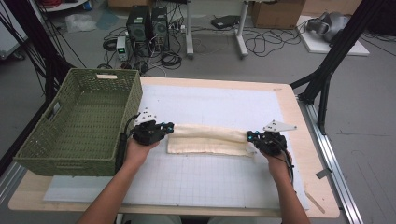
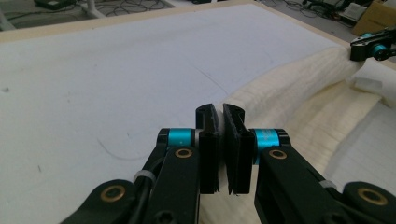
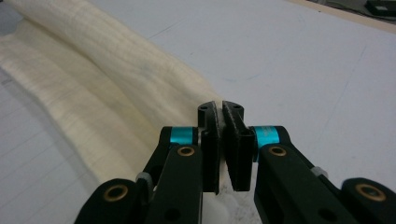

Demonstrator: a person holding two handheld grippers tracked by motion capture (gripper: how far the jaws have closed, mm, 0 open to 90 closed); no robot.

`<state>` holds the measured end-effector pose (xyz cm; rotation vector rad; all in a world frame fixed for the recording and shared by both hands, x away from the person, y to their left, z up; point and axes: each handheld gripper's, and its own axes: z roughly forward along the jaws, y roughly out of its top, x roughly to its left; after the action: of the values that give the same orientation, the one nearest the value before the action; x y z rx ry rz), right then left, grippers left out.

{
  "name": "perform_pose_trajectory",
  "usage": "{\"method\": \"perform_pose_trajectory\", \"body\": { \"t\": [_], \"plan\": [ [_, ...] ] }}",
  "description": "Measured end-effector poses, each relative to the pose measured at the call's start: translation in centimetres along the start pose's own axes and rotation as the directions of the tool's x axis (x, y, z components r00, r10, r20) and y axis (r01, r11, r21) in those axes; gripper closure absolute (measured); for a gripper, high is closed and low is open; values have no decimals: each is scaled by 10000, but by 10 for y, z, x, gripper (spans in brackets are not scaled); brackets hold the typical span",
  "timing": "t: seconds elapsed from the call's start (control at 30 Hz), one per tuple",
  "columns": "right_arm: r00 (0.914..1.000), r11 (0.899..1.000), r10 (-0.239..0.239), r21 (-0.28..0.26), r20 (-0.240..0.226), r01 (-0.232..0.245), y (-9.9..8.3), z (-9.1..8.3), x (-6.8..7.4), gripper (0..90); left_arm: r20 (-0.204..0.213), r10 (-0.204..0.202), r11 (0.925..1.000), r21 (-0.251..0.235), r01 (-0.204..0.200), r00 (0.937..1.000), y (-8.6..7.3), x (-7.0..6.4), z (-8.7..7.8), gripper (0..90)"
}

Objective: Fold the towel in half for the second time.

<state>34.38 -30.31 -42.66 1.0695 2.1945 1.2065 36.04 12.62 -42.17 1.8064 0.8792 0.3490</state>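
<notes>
A long cream woven cloth (image 1: 208, 139), partly folded, lies across the centre of the frame on the white gridded mat (image 1: 210, 182); the left gripper (image 1: 170, 126) pinches its left end, jaws nearly closed; the right gripper (image 1: 249, 136) likewise clamps the right end.

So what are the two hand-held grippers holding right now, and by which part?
Both pinch the cream towel: the left hand-held gripper is shut on its left end, the right hand-held gripper on its right end, at the folded far edge.

My 2 grippers, left gripper (image 1: 171, 126) and right gripper (image 1: 249, 136), are black with cyan rings. Cloth (image 1: 210, 140): cream, finely ribbed. Basket (image 1: 79, 122): green woven. Mat (image 1: 219, 105): white, gridded.
</notes>
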Motion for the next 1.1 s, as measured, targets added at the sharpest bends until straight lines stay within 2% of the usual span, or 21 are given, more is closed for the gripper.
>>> {"method": "perform_pose_trajectory", "body": {
  "t": [0.1,0.17,0.23,0.37,0.43,0.47,0.6,0.67,0.7,0.77,0.8,0.83,0.97,1.1],
  "plan": [
    [9998,9998,-178,27,19,178,-6,-3,7,859,45,7,9999,163,-7,10000,-8,-4,-2,844],
    [9998,9998,-185,39,2,185,-11,-5,10,858,27,8,9986,535,-10,10000,-12,-6,-2,843],
    [9996,9995,-278,125,3,278,-15,-6,13,858,-19,55,9989,469,-54,10000,-17,-7,-3,842],
    [9990,9988,-431,232,-85,433,-17,-10,17,857,-35,-45,9962,865,48,10000,-23,-8,-4,837],
    [9986,9983,-525,267,-108,528,-18,-11,20,857,-63,-15,9965,832,20,10000,-26,-9,-5,836],
    [9983,9978,-579,302,-118,583,-18,-11,21,857,-75,-18,9944,1054,26,10000,-27,-9,-5,835],
    [9971,9959,-747,509,-157,754,-22,-11,23,857,-70,-100,9942,1068,107,9999,-34,-10,-7,824],
    [9966,9951,-795,579,-194,805,-23,-11,24,855,-144,-387,9934,1077,400,9991,-34,-10,-8,774],
    [9963,9943,-840,645,-163,849,-24,-11,25,854,-156,-748,9914,1064,760,9971,-33,-10,-8,707],
    [9963,9943,-843,642,-188,854,-25,-12,26,852,-63,-1477,9864,716,1478,9890,-28,-10,-12,557],
    [9962,9942,-849,641,-186,859,-25,-12,26,852,55,-1750,9836,463,1746,9846,-23,-11,-15,527],
    [9962,9943,-856,616,-179,866,-25,-13,26,852,220,-1838,9828,245,1833,9827,-18,-13,-17,521],
    [9958,9939,-893,627,-174,903,-25,-13,28,851,492,-1553,9867,-408,1573,9866,0,-21,-23,514],
    [9960,9940,-877,646,-181,886,-25,-13,29,849,440,-1277,9892,-670,1304,9908,9,-23,-19,539]
  ]
}}
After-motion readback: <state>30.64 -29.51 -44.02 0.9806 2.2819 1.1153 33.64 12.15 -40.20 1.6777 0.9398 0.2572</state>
